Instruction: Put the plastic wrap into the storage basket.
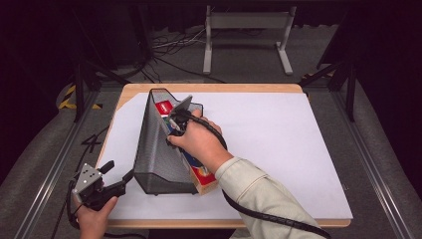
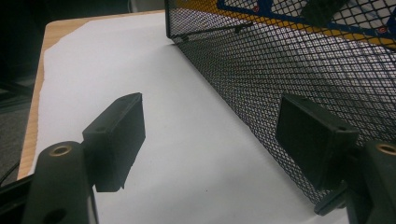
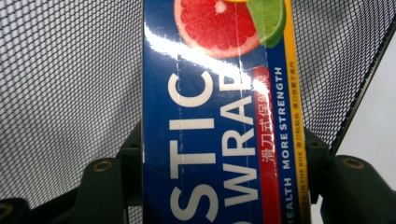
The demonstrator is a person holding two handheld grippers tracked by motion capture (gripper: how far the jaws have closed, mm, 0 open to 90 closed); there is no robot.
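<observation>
A black mesh file holder (image 1: 154,149) stands on the white sheet (image 1: 278,149) left of the middle. A long blue plastic-wrap box (image 3: 219,116) with a grapefruit and lime picture lies inside it, one end poking out at the front (image 1: 203,177). My right gripper (image 1: 175,125) reaches into the holder from the right. In the right gripper view it (image 3: 223,140) is shut on the box, a jaw pressed on each long side. My left gripper (image 1: 118,173) sits low at the front left, open, its (image 2: 210,102) right jaw close to the holder's mesh wall (image 2: 303,56).
The sheet covers a wooden table (image 1: 209,88) whose edge shows at the back and left. A grey metal stand (image 1: 246,30) and loose cables (image 1: 169,45) are on the floor behind. The right gripper's cable (image 1: 259,211) trails under the sleeve.
</observation>
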